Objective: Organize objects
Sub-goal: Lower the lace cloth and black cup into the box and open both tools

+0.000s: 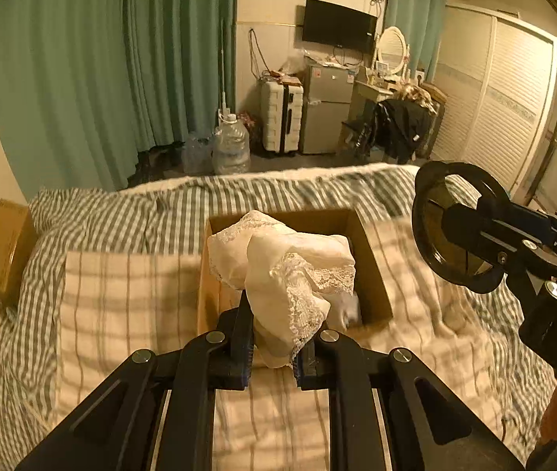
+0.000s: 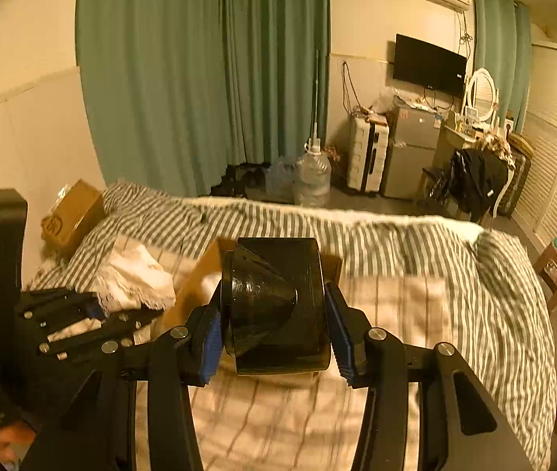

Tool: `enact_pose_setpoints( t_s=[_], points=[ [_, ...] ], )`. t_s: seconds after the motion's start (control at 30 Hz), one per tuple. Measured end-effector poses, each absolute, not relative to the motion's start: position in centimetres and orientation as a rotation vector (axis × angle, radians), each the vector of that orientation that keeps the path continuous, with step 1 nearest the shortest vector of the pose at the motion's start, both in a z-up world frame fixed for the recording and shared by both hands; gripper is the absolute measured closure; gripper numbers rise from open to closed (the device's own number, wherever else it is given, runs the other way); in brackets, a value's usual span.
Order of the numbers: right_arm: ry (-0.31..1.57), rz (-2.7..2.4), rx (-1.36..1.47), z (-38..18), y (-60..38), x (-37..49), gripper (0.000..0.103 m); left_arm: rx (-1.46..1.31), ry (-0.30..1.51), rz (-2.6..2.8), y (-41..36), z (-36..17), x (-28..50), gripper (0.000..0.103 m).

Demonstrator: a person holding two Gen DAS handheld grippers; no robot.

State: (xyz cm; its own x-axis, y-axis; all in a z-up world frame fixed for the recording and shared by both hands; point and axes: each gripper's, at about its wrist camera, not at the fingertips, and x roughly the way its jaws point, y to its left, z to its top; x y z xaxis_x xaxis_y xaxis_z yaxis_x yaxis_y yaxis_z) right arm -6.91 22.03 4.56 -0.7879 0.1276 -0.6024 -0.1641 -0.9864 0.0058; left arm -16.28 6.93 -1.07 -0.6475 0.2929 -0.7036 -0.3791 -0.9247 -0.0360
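My left gripper is shut on a cream lace-trimmed cloth and holds it bunched up over the near edge of an open cardboard box on the bed. The same cloth and left gripper show at the left of the right wrist view. My right gripper is shut on a dark, translucent round cup-like object, held on its side above the bed, just right of the box. In the left wrist view that object hangs to the right of the box.
The bed has a green-striped quilt and a cream plaid blanket. A closed cardboard box sits at the bed's far left by the wall. Beyond the bed stand water jugs, a suitcase, a small fridge and a chair with dark clothes.
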Motion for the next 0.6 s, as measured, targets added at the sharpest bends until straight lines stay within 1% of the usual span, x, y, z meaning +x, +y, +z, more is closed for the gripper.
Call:
enact_pose_setpoints(
  t_s=[0.17,0.27,0.37,0.6],
  points=[
    [0.118,2.841,-0.952,4.9,23.8,-11.6,0.057,-1.047,0.187,2.557,8.6,-1.3,-20.4,0.088],
    [0.126,2.828,-0.985,4.0,24.8,-14.1,0.057,-1.109,0.149,2.542,9.0,-2.6,-23.0,0.088],
    [0.14,2.821,-1.032,2.3,25.7,-16.3,0.057,-1.142,0.177,2.538,9.6,-4.1,-24.7,0.088],
    [0.178,2.787,-1.159,-2.5,27.2,-19.1,0.057,-1.233,0.172,2.5,10.5,-8.4,-26.9,0.088]
  ],
)
